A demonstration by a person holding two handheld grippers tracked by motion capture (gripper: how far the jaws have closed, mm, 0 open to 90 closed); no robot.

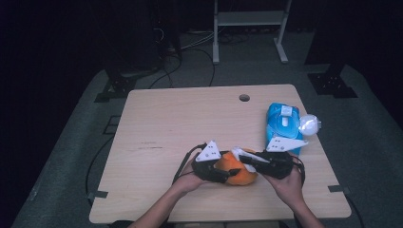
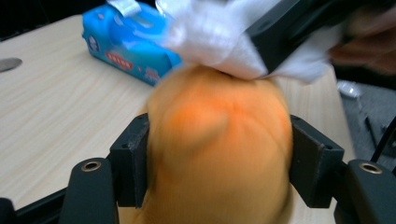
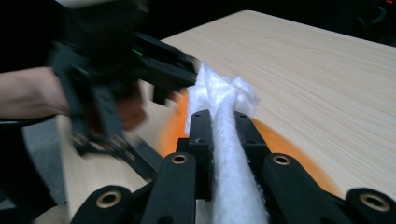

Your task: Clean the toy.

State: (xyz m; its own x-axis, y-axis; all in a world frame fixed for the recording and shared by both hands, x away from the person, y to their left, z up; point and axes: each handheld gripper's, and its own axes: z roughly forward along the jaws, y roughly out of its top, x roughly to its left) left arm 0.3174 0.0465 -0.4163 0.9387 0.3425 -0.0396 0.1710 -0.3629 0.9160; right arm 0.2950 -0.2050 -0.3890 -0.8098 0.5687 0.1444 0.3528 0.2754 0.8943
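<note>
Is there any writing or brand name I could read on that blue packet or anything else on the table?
Blue wipes packet: a red band of print and a small round emblem, too blurred to read.
The same packet in the high view: a white label on its lid, too small to read.
Nothing else carries legible writing.

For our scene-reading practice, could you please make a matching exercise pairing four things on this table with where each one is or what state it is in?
Things:
1. orange ball
2. white wipe
3. blue wipes packet
4. round hole

Places or states:
A. lying flat at the table's right edge, touched by no gripper
B. pinched between the right gripper's jaws
C. set in the tabletop near its far edge
D. between the left gripper's jaws, whose pads press its sides

Pairs: 1-D, 2-B, 3-A, 4-C
</note>
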